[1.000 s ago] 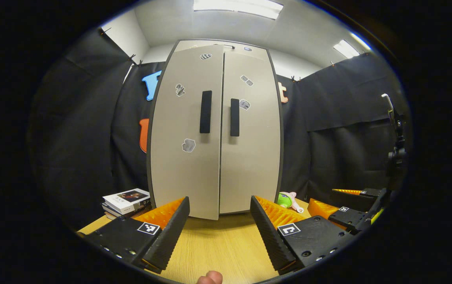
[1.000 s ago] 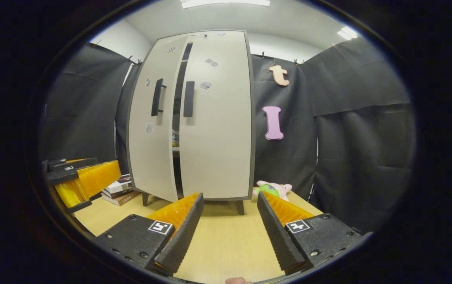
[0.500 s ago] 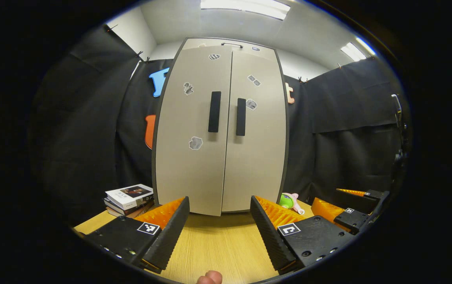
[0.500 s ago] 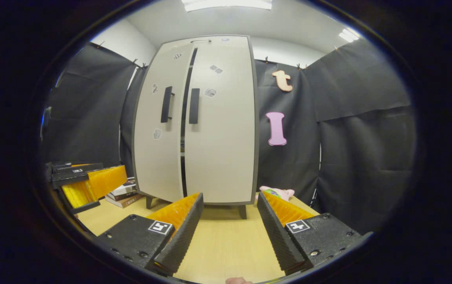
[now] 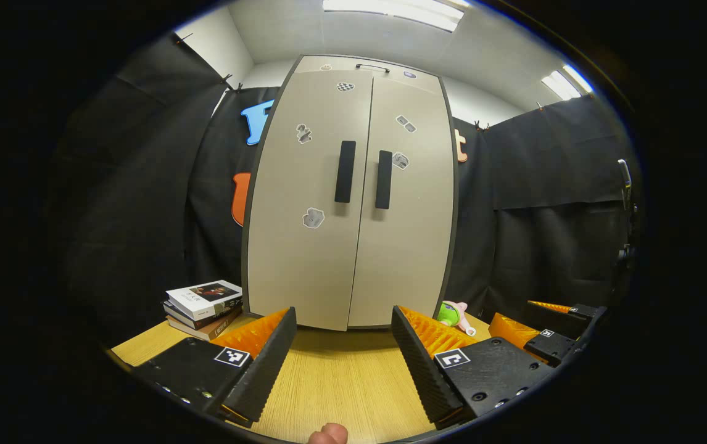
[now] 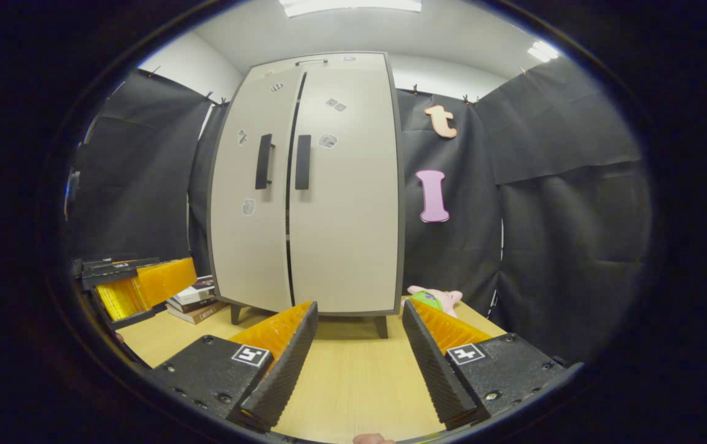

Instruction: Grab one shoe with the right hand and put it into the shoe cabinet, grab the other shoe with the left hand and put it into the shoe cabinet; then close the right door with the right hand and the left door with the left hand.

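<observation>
The shoe cabinet (image 5: 350, 203) stands at the far side of the wooden table (image 5: 335, 382), both doors pulled to, the two dark handles (image 5: 364, 171) side by side at the middle seam. In the right gripper view a thin dark gap runs down between the doors. The left gripper (image 5: 344, 361) hovers over the table, jaws spread wide, nothing between them. The right gripper (image 6: 356, 357) does likewise, jaws apart. Books (image 5: 202, 302) lie left of the cabinet, a plush toy (image 5: 450, 312) right.

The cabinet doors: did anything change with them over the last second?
The left door swung shut; the dark gap beside the right door narrowed to a thin seam. Both hand-held grippers, left and right, drew back, open and empty. The books and plush toy stayed put.
</observation>
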### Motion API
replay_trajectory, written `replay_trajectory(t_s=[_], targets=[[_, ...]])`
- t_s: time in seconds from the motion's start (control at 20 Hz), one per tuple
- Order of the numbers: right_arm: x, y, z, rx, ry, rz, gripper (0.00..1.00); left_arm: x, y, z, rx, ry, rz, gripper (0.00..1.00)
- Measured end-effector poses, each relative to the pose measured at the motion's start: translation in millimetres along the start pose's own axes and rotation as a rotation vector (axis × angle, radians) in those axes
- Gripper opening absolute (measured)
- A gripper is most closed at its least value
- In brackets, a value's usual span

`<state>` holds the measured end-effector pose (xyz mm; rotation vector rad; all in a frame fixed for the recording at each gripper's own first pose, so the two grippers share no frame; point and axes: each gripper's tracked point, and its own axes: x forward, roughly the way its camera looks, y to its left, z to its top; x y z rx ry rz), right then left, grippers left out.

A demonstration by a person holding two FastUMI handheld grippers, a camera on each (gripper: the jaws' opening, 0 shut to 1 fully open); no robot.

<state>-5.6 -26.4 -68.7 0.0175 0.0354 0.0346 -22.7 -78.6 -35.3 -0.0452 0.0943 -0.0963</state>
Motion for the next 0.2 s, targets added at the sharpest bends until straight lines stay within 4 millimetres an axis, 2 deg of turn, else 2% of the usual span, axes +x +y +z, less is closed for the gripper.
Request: replay_trajectory(t_s=[0.05, 0.1, 0.15, 0.2], targets=[[0.7, 0.1, 0.0, 0.001, 0.002, 0.000, 0.86, -0.1, 0.7, 0.3, 0.001, -0.001, 0.002, 0.93], [1.4, 1.0, -0.2, 0.001, 0.003, 0.001, 0.90, -0.3, 1.0, 0.0, -0.001, 0.001, 0.003, 0.93], [1.5, 1.8, 0.0, 0.000, 0.004, 0.003, 0.86, -0.3, 1.1, -0.7, -0.002, 0.004, 0.005, 0.93], [1.3, 2.8, 0.5, -0.002, 0.003, 0.005, 0.90, -0.8, 2.0, -0.9, -0.004, 0.006, 0.007, 0.93]])
